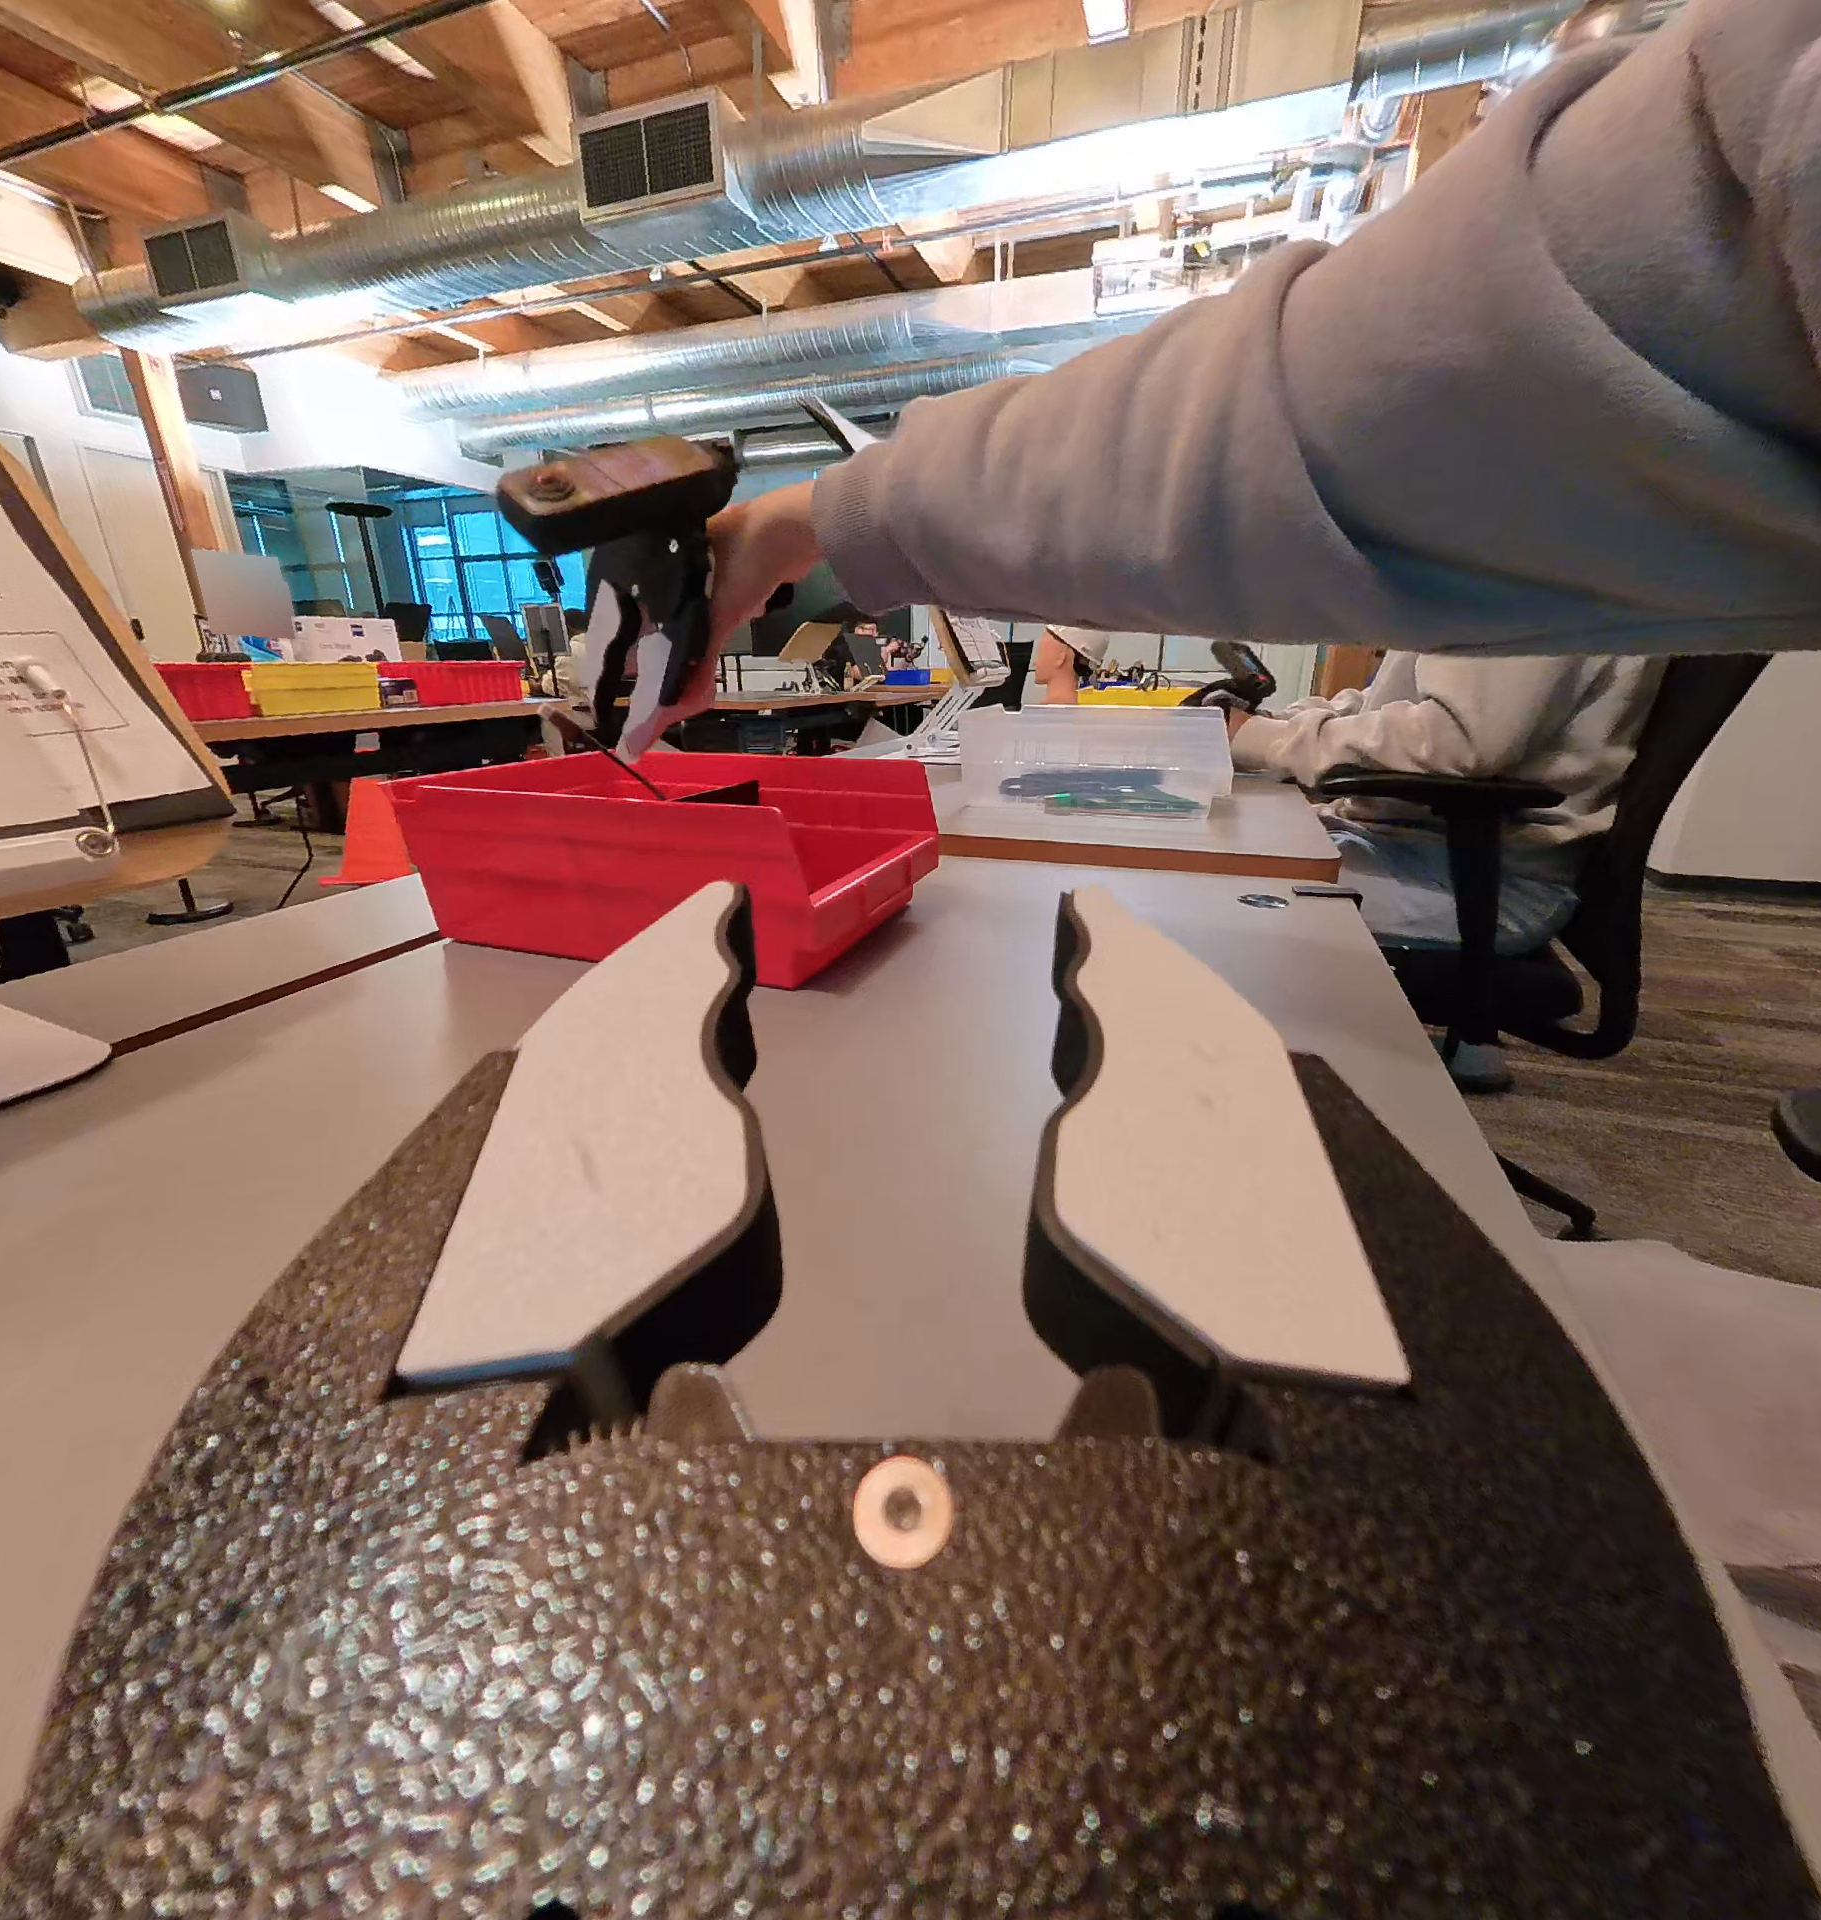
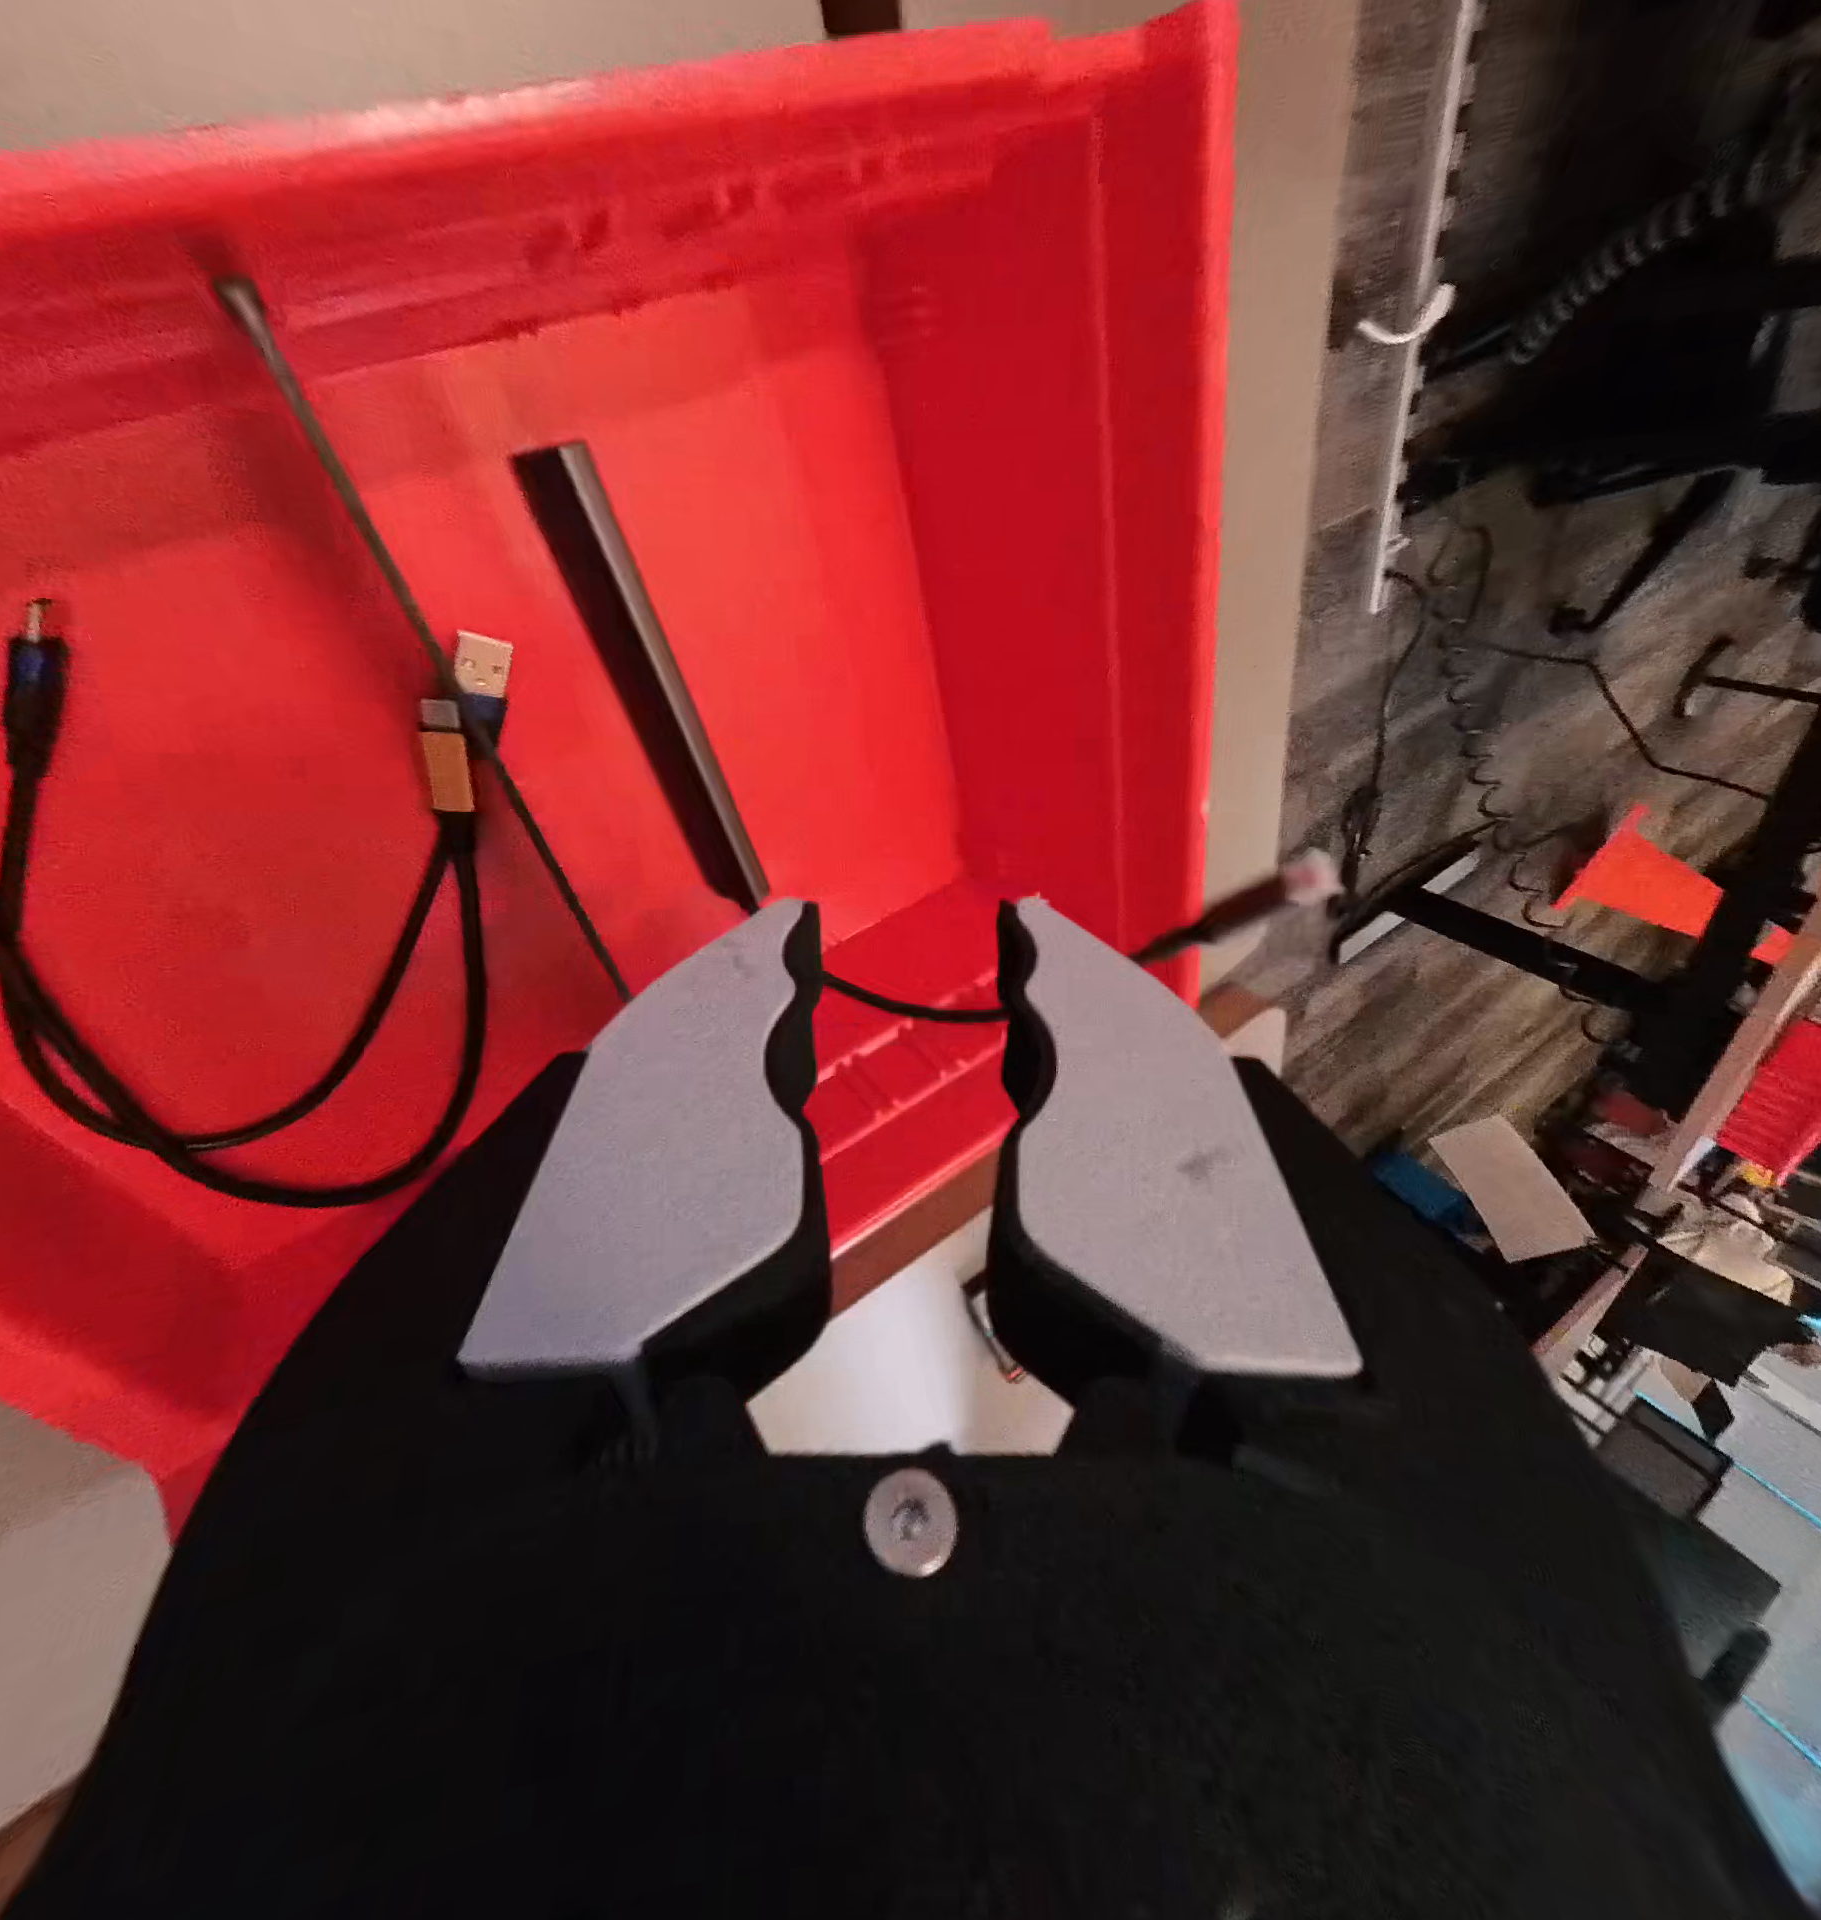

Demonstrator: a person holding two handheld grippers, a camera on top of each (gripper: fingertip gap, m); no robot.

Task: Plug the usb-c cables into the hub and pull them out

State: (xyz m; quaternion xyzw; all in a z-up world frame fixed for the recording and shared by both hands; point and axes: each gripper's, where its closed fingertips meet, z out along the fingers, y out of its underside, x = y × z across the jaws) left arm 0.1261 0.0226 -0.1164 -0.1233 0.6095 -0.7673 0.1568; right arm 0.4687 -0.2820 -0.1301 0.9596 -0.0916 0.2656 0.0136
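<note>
A red bin (image 1: 615, 862) stands on the grey table (image 1: 885, 1143) ahead of my left gripper (image 1: 901, 914), which is open, empty and low over the table. My right gripper (image 2: 904, 925) hovers over the red bin (image 2: 833, 364), partly open; it also shows in the left wrist view (image 1: 641, 696), held by a hand in a grey sleeve. A thin black cable (image 2: 916, 1006) crosses the gap between its fingers and ends in a blurred plug (image 2: 1301, 883) beyond the bin's rim. In the bin lie a slim dark bar, probably the hub (image 2: 646, 675), and black cables with a copper-coloured plug (image 2: 447, 764), a silver plug (image 2: 483, 665) and a blue plug (image 2: 33, 660).
A clear plastic box (image 1: 1093, 758) sits on the neighbouring desk at the back right, where a person sits in an office chair (image 1: 1488, 831). A sign stand (image 1: 54, 675) stands at the left. The bin is near the table's far edge, with floor and an orange cone (image 2: 1633, 873) beyond.
</note>
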